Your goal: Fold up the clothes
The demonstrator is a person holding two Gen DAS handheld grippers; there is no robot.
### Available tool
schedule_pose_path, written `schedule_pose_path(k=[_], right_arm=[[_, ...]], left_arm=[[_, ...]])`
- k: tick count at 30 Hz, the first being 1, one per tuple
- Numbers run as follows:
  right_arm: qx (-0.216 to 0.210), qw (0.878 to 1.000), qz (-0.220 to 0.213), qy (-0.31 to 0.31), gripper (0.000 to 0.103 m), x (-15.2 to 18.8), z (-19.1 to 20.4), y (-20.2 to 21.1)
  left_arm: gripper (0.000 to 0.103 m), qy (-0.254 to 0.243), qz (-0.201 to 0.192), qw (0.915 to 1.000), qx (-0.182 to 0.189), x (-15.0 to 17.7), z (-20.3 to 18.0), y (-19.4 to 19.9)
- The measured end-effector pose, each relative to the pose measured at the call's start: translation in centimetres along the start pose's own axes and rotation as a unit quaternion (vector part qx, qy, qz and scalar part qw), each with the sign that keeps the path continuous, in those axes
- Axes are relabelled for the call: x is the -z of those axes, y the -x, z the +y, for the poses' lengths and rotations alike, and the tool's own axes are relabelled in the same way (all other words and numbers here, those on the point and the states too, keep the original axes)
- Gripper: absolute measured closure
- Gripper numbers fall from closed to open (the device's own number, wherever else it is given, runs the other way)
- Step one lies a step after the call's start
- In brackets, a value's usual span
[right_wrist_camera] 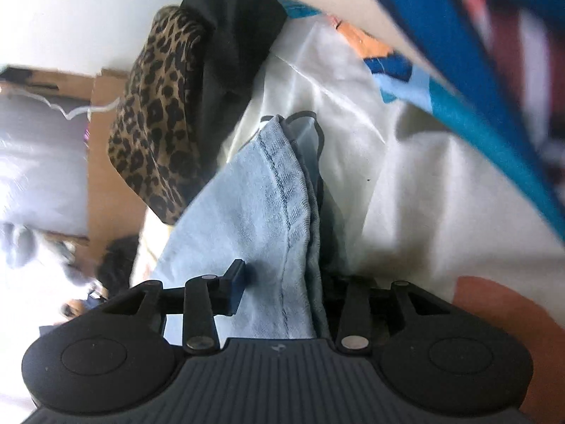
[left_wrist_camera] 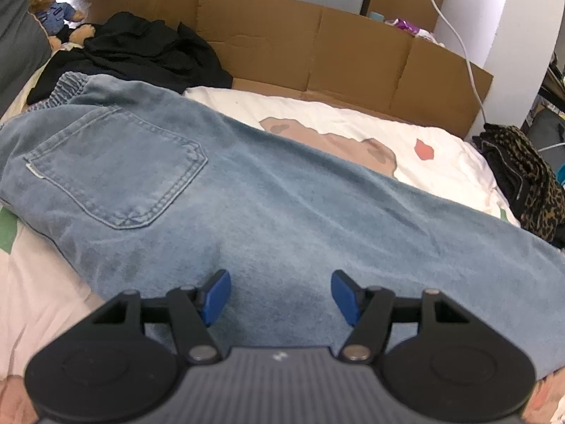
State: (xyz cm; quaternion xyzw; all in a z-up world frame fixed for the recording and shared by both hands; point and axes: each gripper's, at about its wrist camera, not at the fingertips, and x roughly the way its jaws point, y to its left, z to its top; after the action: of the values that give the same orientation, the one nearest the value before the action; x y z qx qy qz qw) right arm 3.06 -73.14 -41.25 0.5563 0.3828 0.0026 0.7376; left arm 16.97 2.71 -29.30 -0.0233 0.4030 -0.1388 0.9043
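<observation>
1. Where the white printed bed cover (left_wrist_camera: 353, 120) lies bare, brown cardboard panels (left_wrist_camera: 282, 46) bound its far edge.
2. Light-blue denim jeans (left_wrist_camera: 247, 194) lie flat across it, waistband upper left, legs running lower right.
3. Left gripper (left_wrist_camera: 280, 295) hovers released above the denim.
4. Right gripper (right_wrist_camera: 282, 293) straddles the leg hem, jaws parted; one fingertip is hidden under the fabric.

Light-blue jeans (left_wrist_camera: 268, 190) lie flat, back pocket up, across bed.

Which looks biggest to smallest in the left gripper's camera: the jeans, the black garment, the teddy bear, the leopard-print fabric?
1. Jeans, filling most of the view, though nearest the camera.
2. Black garment.
3. Leopard-print fabric, cut off at the edge, so unsure.
4. Teddy bear, smallest but farthest.
</observation>
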Motion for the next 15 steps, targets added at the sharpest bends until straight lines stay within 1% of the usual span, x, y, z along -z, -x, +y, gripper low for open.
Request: schedule_pose_path(k=[1, 4, 5, 6, 7, 8, 10, 13, 15], right_arm=[[-0.007, 1.0, -0.001, -0.004, 0.058, 0.0, 0.0, -0.3], [-0.003, 1.0, 0.001, 0.008, 0.059, 0.0, 0.7, -0.8], [0.005, 1.0, 0.001, 0.014, 0.065, 0.0, 1.0, -0.7], [0.013, 1.0, 0.001, 0.022, 0.076, 0.0, 1.5, -0.7], [0.024, 0.999, 0.002, 0.039, 0.094, 0.3, 2.5, -0.8], [0.035, 0.998, 0.003, 0.058, 0.101, 0.5, 3.6, -0.7], [0.06, 0.993, -0.003, 0.102, 0.101, 1.3, 6.6, 0.1], [0.072, 0.989, -0.019, 0.13, 0.101, 2.2, 10.0, 1.8], [0.079, 0.987, -0.021, 0.138, 0.101, 2.5, 11.9, 2.7]], left_arm=[[0.037, 0.0, -0.001, 1.0, -0.001, 0.0, 0.0, 0.0], [0.037, 0.002, -0.004, 1.0, -0.003, 0.0, 0.1, 0.2], [0.037, 0.002, -0.004, 1.0, -0.004, 0.0, 0.2, 0.2], [0.037, 0.003, -0.005, 1.0, -0.004, -0.1, 0.2, 0.2], [0.037, 0.004, -0.006, 1.0, -0.005, -0.1, 0.2, 0.2], [0.037, 0.005, -0.007, 1.0, -0.005, -0.2, 0.3, 0.2], [0.037, 0.007, -0.009, 0.9999, -0.004, -0.2, 0.3, 0.2], [0.037, 0.003, -0.01, 0.9999, -0.004, -0.3, 0.3, 0.2], [0.037, -0.003, -0.011, 0.9999, -0.005, -0.4, 0.2, 0.1]])
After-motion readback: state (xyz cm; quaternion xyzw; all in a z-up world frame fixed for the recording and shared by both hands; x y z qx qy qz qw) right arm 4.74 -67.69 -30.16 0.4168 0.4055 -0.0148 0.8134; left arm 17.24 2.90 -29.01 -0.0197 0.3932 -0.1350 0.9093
